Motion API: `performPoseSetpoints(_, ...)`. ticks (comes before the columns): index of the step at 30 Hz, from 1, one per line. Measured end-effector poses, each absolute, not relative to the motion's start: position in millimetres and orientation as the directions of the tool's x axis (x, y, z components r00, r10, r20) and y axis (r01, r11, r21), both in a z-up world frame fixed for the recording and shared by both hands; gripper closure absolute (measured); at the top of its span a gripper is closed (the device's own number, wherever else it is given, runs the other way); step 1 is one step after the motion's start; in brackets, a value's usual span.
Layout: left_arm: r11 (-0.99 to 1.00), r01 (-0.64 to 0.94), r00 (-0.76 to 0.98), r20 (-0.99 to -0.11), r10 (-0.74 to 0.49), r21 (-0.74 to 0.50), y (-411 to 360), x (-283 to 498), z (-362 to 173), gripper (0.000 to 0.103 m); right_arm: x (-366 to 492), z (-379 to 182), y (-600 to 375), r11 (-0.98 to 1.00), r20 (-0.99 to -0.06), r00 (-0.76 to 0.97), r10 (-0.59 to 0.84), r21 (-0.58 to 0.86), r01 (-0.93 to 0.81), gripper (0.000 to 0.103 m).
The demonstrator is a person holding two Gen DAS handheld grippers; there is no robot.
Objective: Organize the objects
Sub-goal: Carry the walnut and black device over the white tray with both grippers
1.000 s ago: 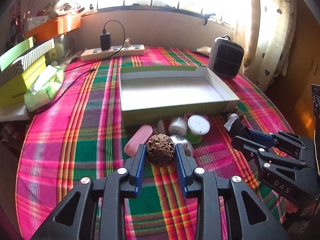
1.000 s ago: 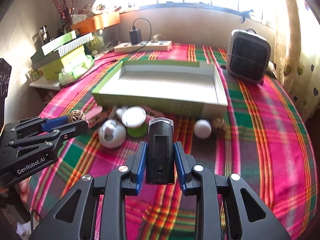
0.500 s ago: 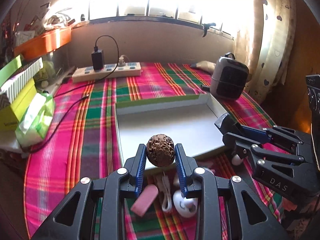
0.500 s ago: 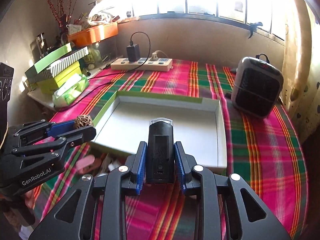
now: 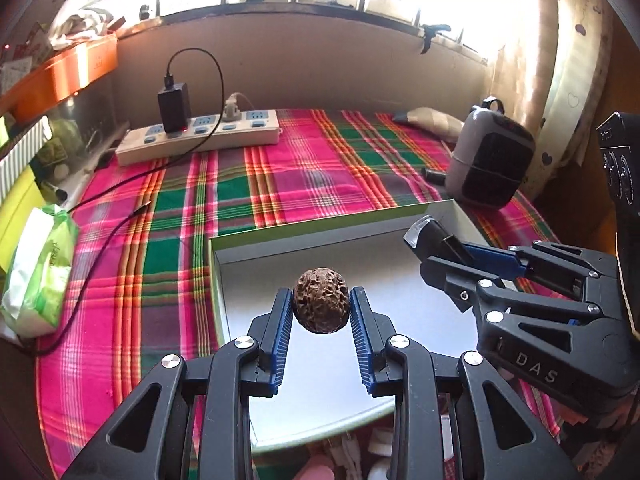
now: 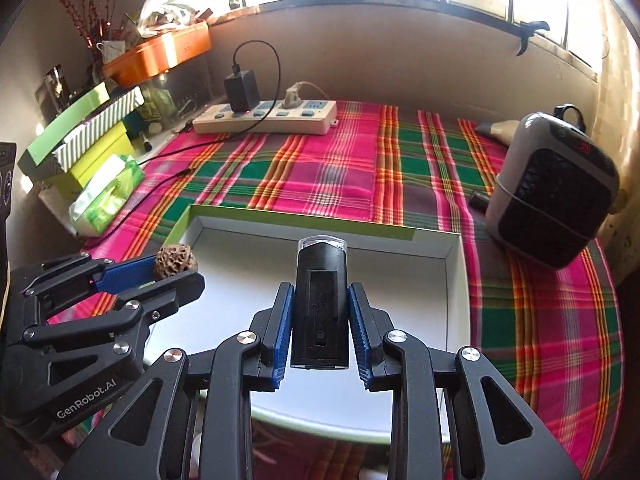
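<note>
My left gripper (image 5: 320,304) is shut on a brown wrinkled walnut (image 5: 320,305) and holds it above the left part of the shallow white box with green walls (image 5: 280,232). The walnut also shows in the right wrist view (image 6: 176,261). My right gripper (image 6: 320,316) is shut on a black light with a clear lens (image 6: 320,304), held above the box (image 6: 452,280). The right gripper shows in the left wrist view (image 5: 452,258) at the right, over the box.
A white power strip with a black charger (image 5: 200,136) lies at the back. A grey heater (image 6: 556,192) stands right of the box. A tissue pack (image 5: 36,276) and stacked boxes (image 6: 84,140) sit left. Small items (image 5: 376,452) lie in front of the box.
Both grippers have risen and moved forward from the loose items in front of the box to above its inside, each keeping its object.
</note>
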State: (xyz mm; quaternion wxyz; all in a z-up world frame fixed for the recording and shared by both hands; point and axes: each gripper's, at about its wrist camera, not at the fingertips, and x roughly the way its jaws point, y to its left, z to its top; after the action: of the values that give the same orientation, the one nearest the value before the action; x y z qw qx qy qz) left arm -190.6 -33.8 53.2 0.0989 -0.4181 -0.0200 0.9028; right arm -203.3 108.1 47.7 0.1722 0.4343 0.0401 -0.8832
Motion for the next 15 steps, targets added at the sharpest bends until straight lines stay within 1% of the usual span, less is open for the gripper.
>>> performPoseSetpoints(15, -0.985, -0.143, -0.57, -0.805, 0.161, -0.096, -31.9, -232.8, 22.0, 0.076, -241.4, 15.3, 107.0, -0.948, -0.833, -0.502, -0.232, 0.079, 0.307, 0.074)
